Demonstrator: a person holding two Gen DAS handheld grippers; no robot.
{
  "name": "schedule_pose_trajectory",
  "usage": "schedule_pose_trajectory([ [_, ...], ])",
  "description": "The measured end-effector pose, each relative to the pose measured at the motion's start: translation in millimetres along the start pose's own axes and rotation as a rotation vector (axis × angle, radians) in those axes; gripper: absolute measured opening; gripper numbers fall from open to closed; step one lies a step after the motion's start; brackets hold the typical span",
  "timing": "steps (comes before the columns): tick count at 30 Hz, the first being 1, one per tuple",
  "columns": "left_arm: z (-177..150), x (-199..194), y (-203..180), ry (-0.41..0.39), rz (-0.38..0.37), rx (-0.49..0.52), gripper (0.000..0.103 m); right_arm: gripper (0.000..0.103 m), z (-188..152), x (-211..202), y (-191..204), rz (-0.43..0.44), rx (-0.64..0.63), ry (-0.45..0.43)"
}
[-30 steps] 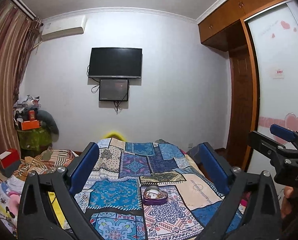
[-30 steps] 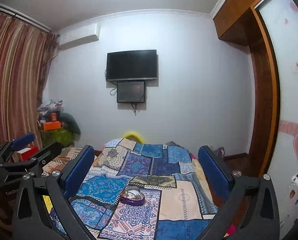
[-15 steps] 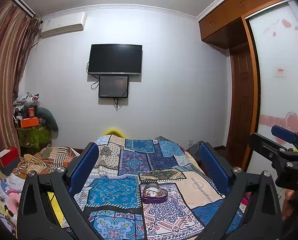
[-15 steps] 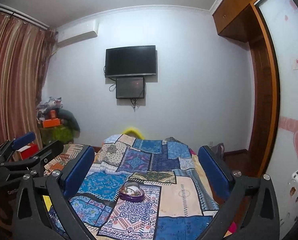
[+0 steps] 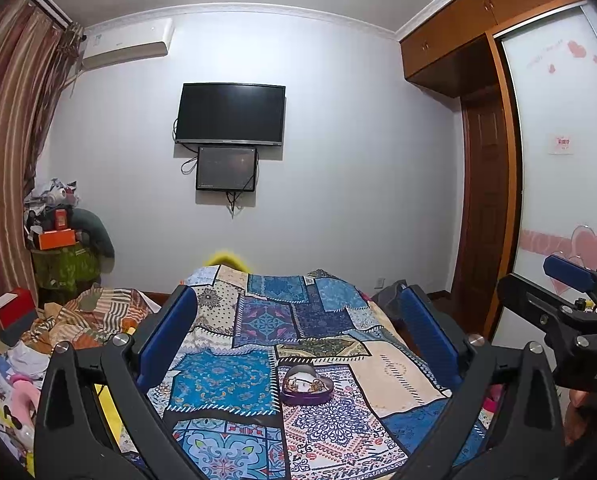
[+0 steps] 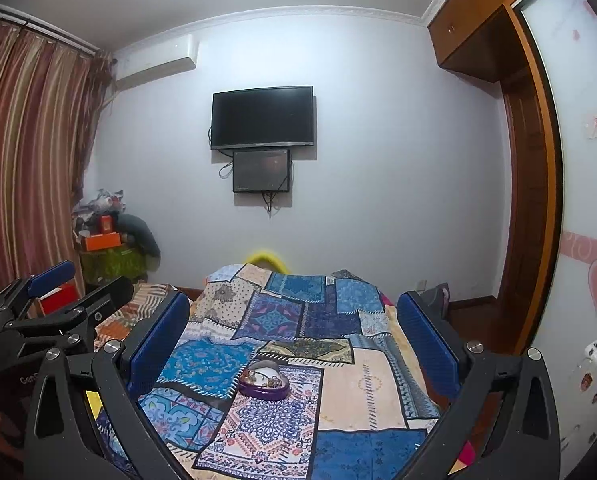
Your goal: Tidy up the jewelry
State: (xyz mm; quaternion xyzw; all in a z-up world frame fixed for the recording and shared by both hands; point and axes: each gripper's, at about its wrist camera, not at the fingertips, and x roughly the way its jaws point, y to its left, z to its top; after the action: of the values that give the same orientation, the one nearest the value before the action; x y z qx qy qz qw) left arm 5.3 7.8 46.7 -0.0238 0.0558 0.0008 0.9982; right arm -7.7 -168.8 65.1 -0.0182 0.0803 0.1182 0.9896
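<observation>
A purple heart-shaped jewelry dish (image 5: pixel 307 384) with several small gold and white pieces in it sits on the patchwork bedspread (image 5: pixel 258 320). It also shows in the right wrist view (image 6: pixel 263 383). My left gripper (image 5: pixel 298 316) is open and empty, held above and short of the dish. My right gripper (image 6: pixel 294 320) is open and empty too, at a similar distance. The right gripper shows at the right edge of the left wrist view (image 5: pixel 570 300), and the left gripper shows at the left of the right wrist view (image 6: pixel 58 300).
A striped blanket heap (image 5: pixel 82 320) and clutter lie left of the bed. A TV (image 5: pixel 231 114) hangs on the far wall. A wardrobe (image 5: pixel 558 200) with heart stickers stands on the right. Striped curtains (image 6: pixel 26 168) hang on the left.
Both cameras have tilted slightly, so the bed and dish sit a little lower and closer in view. Both grippers stay open.
</observation>
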Motion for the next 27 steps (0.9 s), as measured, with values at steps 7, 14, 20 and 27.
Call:
schedule_pose_trajectory([
  [7,-0.2,0.5,-0.1,0.004,-0.008,-0.007,0.102,0.103,-0.1,-0.1,0.4,0.004,-0.001,0.005],
  [14,-0.4,1.6,1.1,0.007,-0.015,-0.008,0.102,0.103,0.3,0.6,0.2,0.005,0.001,0.008],
  [20,-0.9,1.9,2.1,0.008,-0.018,-0.011,0.102,0.103,-0.2,1.5,-0.2,0.002,0.003,0.011],
  [27,-1.4,3.4,4.2,0.017,-0.027,-0.013,0.102,0.103,-0.5,2.7,-1.6,0.001,0.008,0.016],
])
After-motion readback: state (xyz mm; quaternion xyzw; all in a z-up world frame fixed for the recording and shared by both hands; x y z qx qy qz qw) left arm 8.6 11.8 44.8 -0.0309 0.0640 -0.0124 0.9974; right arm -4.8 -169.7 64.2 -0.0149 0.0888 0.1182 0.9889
